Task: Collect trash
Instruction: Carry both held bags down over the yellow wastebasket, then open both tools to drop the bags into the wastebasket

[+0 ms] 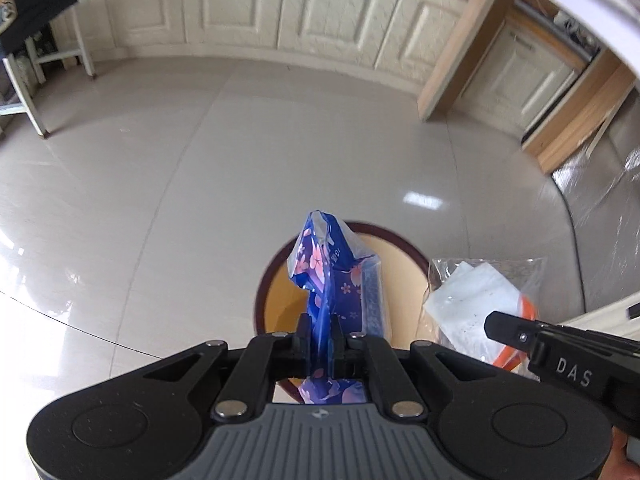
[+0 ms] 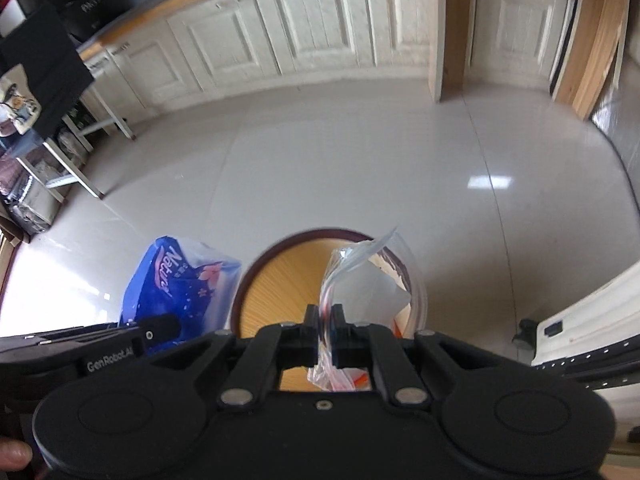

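Left tongs (image 1: 320,344) are clamping fully down on a blue wrapper (image 1: 332,272): crinkled glossy plastic film with pink flower print, sticking up past the fingertips in a crumpled peak. Right tongs (image 2: 328,330) are pinching tight on a clear plastic bag (image 2: 368,280), thin and creased, with white paper and an orange strip inside.

Both are hanging directly over the round bin (image 2: 280,296), looking down into its open mouth: dark maroon rim, smooth orange-tan inner wall. In the left wrist view the wrapper is sitting over the middle of the bin (image 1: 276,300), and the clear bag (image 1: 476,300) is over the bin's right edge, held by the right tongs (image 1: 490,326). In the right wrist view the blue wrapper (image 2: 176,288) is hanging at the bin's left edge.

The bin is standing on a glossy pale tiled floor (image 1: 200,168). Cream panelled cabinets (image 1: 280,4) are running behind the bin, across the floor.
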`<move>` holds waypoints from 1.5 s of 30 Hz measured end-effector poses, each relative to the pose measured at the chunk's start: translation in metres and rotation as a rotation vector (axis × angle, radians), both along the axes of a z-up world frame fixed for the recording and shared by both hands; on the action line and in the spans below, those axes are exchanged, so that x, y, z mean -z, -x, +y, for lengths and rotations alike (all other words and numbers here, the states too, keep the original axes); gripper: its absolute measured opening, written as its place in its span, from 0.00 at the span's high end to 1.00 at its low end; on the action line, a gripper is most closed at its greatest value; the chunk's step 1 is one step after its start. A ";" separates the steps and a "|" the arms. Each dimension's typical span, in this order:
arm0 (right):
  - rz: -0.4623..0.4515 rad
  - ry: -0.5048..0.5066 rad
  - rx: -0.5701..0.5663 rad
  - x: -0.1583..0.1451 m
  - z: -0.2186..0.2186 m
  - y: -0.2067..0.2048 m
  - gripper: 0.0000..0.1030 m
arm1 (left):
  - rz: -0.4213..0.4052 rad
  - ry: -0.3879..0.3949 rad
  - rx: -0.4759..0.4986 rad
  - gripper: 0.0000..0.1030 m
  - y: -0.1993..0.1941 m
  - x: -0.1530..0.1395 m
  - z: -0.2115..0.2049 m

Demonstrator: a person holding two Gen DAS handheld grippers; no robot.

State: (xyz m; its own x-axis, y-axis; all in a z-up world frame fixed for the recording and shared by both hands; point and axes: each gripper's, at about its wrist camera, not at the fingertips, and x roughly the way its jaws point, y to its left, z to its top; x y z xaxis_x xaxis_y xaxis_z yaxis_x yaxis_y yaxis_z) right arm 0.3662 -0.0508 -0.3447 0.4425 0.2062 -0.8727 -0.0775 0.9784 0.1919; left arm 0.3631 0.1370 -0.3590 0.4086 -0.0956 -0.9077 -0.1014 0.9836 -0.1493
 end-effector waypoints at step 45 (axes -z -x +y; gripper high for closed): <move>0.182 -0.059 -0.063 0.132 -0.017 -0.060 0.68 | 0.155 -0.108 0.047 0.67 -0.048 0.126 -0.032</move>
State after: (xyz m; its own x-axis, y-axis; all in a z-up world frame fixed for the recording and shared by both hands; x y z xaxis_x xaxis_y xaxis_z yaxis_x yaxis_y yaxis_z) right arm 0.4261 -0.0679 -0.4764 0.2630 0.2814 -0.9228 -0.0974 0.9594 0.2648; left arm 0.4112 0.1046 -0.4846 0.2604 -0.0102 -0.9654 -0.0687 0.9972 -0.0290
